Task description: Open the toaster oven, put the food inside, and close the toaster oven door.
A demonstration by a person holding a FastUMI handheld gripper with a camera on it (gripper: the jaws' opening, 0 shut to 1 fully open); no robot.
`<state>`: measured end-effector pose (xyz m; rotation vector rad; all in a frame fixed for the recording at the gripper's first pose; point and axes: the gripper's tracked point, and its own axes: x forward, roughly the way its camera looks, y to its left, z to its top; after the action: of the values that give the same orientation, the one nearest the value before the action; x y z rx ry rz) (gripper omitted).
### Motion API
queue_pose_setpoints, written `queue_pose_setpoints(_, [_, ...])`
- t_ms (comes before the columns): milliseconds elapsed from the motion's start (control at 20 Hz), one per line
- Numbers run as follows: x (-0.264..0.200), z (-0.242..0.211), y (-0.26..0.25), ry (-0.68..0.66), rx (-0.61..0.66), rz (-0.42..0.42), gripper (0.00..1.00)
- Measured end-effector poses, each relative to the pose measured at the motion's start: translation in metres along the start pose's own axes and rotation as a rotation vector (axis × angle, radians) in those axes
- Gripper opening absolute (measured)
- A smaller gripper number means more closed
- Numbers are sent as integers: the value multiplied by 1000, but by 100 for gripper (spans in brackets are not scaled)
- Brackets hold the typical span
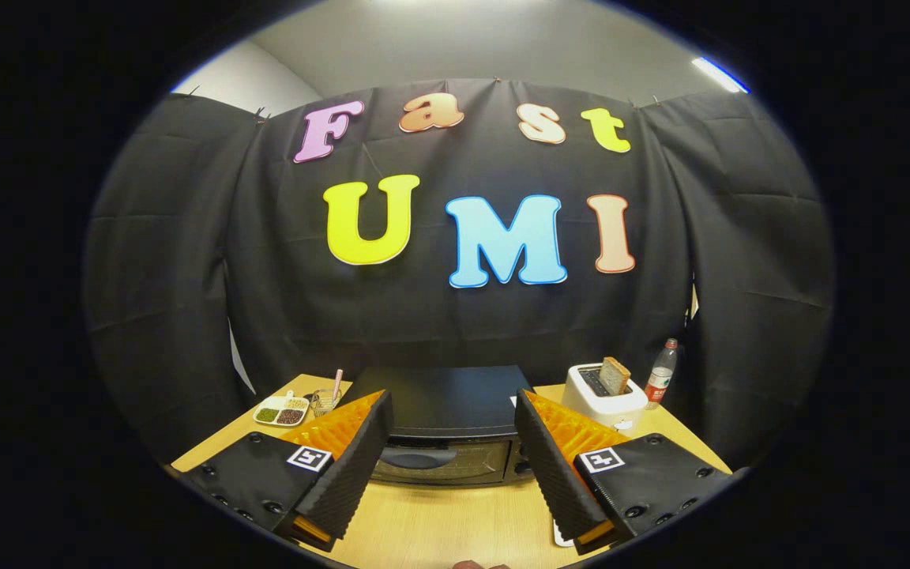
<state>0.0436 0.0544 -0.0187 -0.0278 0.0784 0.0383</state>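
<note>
Gripper (453,442), fingers spread wide w/ nothing between, faces the black toaster oven (447,427) on the wooden table (439,521); door (441,462) looks closed, handle apparently along its top edge. To open cleanly: hook that handle squarely, pull down slow. Food for loading can't be made out.

Black toaster oven (447,427) (orange-ribbed tongs (453,442))

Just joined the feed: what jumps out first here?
The black toaster oven sits on the wooden table straight ahead, door closed, framed between the open hand-held gripper's fingers. Beyond the right finger stands a white toaster holding a bread slice, a bottle beside it.
</note>
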Motion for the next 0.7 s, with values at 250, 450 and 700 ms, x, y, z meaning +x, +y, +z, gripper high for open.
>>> queue_pose_setpoints(250, [31, -12, 19, 31, 1, 28, 98])
queue_pose_setpoints(450, [54, -30, 34, 70, 4, 45, 98])
queue_pose_setpoints(700, [81, -67, 42, 129, -55, 55, 98])
